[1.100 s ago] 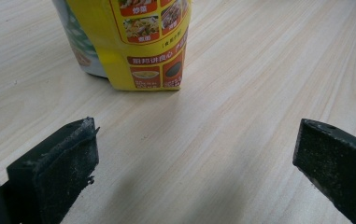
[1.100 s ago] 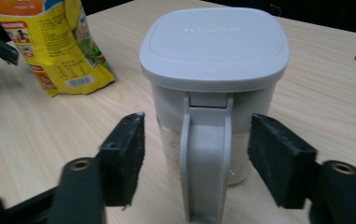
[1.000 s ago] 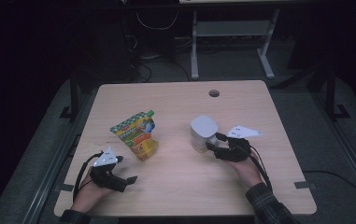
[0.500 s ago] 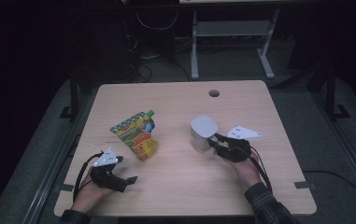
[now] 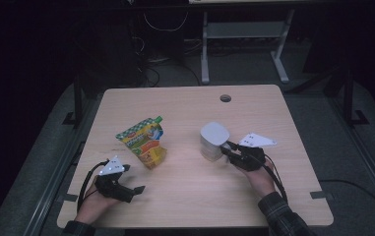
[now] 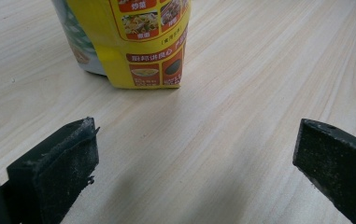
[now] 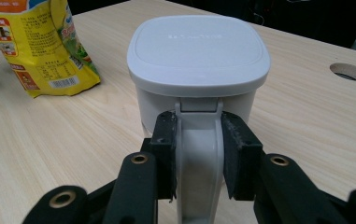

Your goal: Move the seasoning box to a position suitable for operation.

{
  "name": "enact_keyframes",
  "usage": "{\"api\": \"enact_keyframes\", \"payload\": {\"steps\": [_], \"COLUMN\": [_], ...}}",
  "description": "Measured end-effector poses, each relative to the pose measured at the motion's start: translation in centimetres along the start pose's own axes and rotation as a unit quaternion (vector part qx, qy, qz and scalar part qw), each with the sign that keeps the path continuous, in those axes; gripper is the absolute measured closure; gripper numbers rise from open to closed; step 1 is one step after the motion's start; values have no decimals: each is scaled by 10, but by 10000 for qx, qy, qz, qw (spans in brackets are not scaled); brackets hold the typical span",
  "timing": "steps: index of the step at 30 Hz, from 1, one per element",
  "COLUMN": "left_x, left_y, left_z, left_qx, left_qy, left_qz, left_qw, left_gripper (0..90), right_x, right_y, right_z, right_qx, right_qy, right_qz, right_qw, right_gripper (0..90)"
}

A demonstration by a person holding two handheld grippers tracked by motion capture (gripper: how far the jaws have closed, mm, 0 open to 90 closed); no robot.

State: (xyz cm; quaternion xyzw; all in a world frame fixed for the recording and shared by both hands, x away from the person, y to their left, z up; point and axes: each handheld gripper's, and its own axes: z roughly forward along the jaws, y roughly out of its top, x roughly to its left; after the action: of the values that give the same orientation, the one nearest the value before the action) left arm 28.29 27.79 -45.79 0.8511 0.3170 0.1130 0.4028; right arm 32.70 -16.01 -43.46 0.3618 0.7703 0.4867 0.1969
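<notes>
1. Pale wooden table (image 5: 185, 103) with a round cable hole near its far edge; dark room around it.
2. White lidded plastic container with a flat rounded-square lid (image 5: 213, 140) stands upright right of the table's middle. In the right gripper view (image 7: 198, 44) its white handle (image 7: 198, 154) runs down the side facing the camera.
3. Right gripper (image 5: 230, 149), held in the person's right hand, lies level against the container's near-right side. Its jaws have just been closing; both black pads (image 7: 165, 149) now press on the handle from either side, a narrow grip.
4. Yellow and green printed foil pouch (image 5: 144, 142) stands left of centre, well apart from the container.
5. Left gripper (image 5: 135, 191) rests low near the front-left corner. In the left gripper view its jaws stand wide with bare wood between them, the pouch (image 6: 133, 42) ahead, untouched.
</notes>
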Motion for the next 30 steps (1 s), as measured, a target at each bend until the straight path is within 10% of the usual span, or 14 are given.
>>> {"api": "enact_keyframes", "payload": {"steps": [30], "left_x": [-1], "left_y": [0], "left_z": [0], "left_qx": [25], "left_qy": [-34], "left_qz": [75], "left_qw": [10000], "left_gripper": [0], "right_x": [11], "right_y": [-11], "right_z": [-28], "right_qx": [46], "right_qy": [557], "right_qz": [-381], "right_qw": [9977], "right_gripper": [683]}}
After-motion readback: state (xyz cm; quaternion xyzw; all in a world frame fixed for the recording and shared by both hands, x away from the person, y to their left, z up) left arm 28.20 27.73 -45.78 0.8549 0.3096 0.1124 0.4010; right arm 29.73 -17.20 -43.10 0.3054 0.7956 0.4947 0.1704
